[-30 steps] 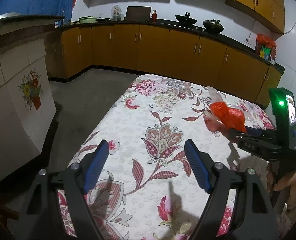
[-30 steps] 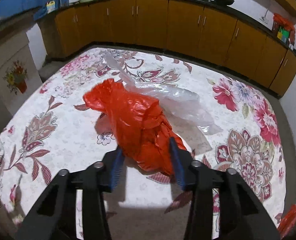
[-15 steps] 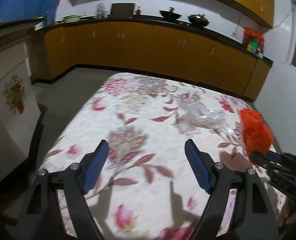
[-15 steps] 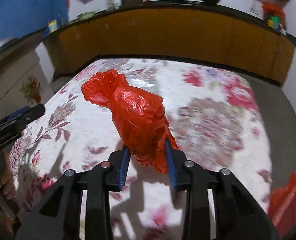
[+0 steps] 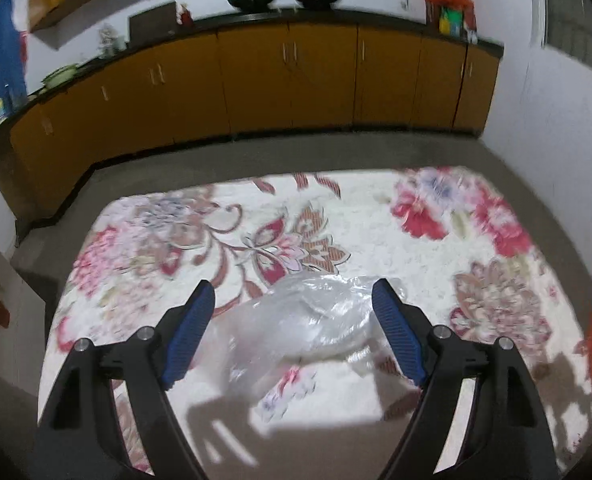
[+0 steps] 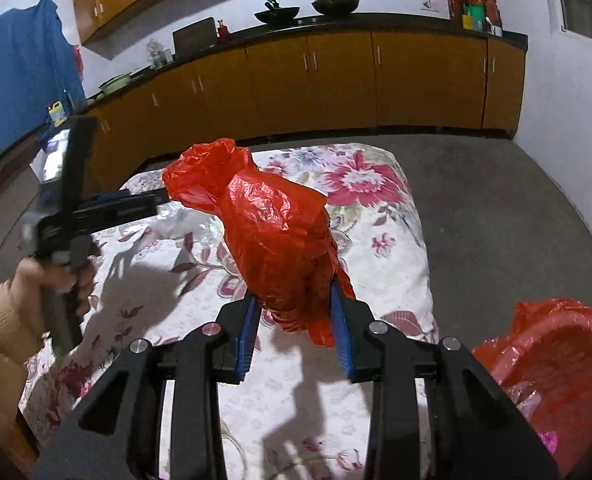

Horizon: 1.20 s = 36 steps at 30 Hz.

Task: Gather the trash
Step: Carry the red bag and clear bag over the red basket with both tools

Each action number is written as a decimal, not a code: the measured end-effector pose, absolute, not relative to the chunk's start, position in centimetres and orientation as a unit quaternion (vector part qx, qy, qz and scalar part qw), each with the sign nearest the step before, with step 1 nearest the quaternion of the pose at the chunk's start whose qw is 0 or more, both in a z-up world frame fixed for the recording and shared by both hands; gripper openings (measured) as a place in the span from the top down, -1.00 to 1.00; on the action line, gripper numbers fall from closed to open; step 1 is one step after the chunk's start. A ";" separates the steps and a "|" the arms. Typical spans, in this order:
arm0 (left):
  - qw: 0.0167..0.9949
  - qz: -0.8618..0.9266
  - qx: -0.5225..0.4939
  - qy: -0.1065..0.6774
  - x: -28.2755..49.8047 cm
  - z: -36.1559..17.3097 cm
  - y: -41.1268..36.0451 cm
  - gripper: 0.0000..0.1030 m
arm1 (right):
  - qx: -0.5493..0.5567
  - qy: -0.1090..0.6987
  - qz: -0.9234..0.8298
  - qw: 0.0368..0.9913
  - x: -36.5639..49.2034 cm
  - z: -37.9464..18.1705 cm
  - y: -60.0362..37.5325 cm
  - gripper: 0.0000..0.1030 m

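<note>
Our right gripper is clamped on a crumpled red plastic bag, which we hold clear above the floral tablecloth. Our left gripper is spread wide, fingers either side of a clear plastic bag lying on the cloth; contact cannot be told. A red-lined bin sits at lower right, beside the table.

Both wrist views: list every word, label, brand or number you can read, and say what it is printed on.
None can be read.
Yellow-labelled bottle on the black countertop: label too small to read.
Green and yellow packets beside the red plastic bag on the counter: print too small.
Lit screen on the left tool: blurred, no characters legible.
</note>
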State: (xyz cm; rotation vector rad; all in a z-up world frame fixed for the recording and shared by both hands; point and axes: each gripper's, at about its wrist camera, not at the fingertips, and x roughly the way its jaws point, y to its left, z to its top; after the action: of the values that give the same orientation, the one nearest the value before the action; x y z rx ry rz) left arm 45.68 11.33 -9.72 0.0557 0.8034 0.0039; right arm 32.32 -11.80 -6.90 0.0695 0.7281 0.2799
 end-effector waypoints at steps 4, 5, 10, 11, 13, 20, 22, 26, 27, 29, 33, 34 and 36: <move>0.895 0.000 0.032 0.445 47.7 -12.7 11.0 -0.54 | 0.042 0.355 0.142 0.923 32.0 -7.2 -12.6 0.34; 0.889 -0.006 0.024 0.456 47.9 -13.4 11.1 -0.51 | 0.044 0.355 0.143 0.923 32.0 -7.3 -12.7 0.34; 0.893 -0.031 0.010 0.448 47.4 -13.8 10.7 0.10 | 0.052 0.352 0.147 0.923 31.9 -7.4 -13.2 0.34; 0.894 -0.043 0.013 0.445 47.2 -13.7 10.3 0.43 | 0.053 0.352 0.146 0.923 31.9 -7.5 -13.4 0.34; 0.895 -0.048 0.017 0.443 46.8 -13.6 9.6 0.71 | 0.056 0.352 0.145 0.923 31.7 -7.5 -13.8 0.34; 0.903 -0.051 -0.012 0.426 44.3 -12.2 8.9 0.84 | 0.064 0.338 0.136 0.929 30.2 -5.9 -15.4 0.34; 0.906 -0.055 -0.016 0.419 43.4 -11.3 8.8 0.84 | 0.066 0.329 0.133 0.932 29.4 -5.1 -15.9 0.34; 0.913 -0.065 -0.008 0.402 40.4 -9.0 7.9 0.84 | 0.070 0.313 0.120 0.939 27.5 -3.7 -17.1 0.34; 0.915 -0.070 -0.006 0.397 39.5 -8.3 7.4 0.84 | 0.071 0.310 0.117 0.941 27.1 -3.5 -17.4 0.34; 0.918 -0.076 -0.003 0.390 38.2 -7.2 6.6 0.84 | 0.076 0.303 0.107 0.944 26.0 -2.9 -18.3 0.34; 0.922 -0.103 0.006 0.372 34.8 -4.4 3.9 0.84 | 0.090 0.293 0.086 0.948 23.8 -1.8 -20.3 0.34; 0.923 -0.110 0.009 0.368 34.1 -3.8 3.2 0.84 | 0.092 0.290 0.080 0.949 23.2 -1.6 -20.9 0.34; 0.926 -0.126 0.021 0.355 32.4 -2.5 1.3 0.84 | 0.096 0.286 0.069 0.951 22.1 -1.1 -21.7 0.34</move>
State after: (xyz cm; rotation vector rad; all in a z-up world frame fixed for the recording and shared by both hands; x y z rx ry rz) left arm 32.39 1.33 -2.48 0.0431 0.7284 -0.2593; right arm 22.13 -21.74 -1.13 0.1945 0.5808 0.1399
